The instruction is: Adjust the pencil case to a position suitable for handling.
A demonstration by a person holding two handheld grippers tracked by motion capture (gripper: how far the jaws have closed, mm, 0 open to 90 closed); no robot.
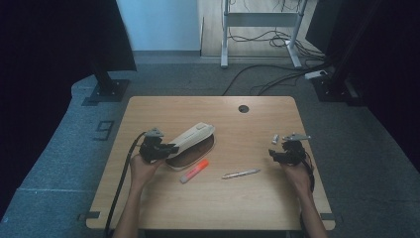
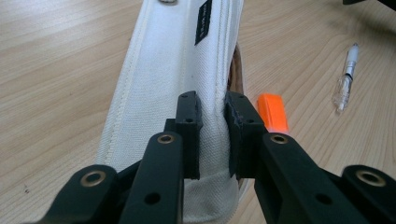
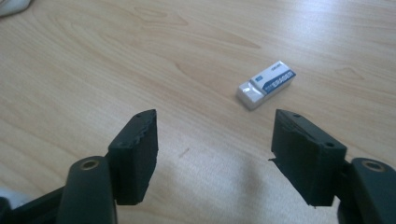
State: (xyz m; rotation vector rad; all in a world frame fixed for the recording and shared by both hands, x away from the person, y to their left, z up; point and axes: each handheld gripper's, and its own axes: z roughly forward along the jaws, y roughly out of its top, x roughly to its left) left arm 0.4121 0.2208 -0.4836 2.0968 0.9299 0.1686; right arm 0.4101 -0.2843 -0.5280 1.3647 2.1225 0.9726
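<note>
Black jaws of my right gripper point(image 3: 215, 158) stand apart with nothing between them; the eraser point(image 3: 266, 86) lies just ahead, slightly right, long axis slanting. My left gripper point(image 2: 215, 135) stays out, clamped on the pencil case point(image 2: 173, 84).

Right gripper point(image 3: 215, 154) low over wooden table point(image 3: 93, 56), jaws spread wide, nothing between pads. White eraser point(image 3: 266, 85) with blue label lying flat at 1 o'clock beyond jaws, apart from both. Pale object's edge point(image 3: 11, 5) at 10 o'clock corner.
</note>
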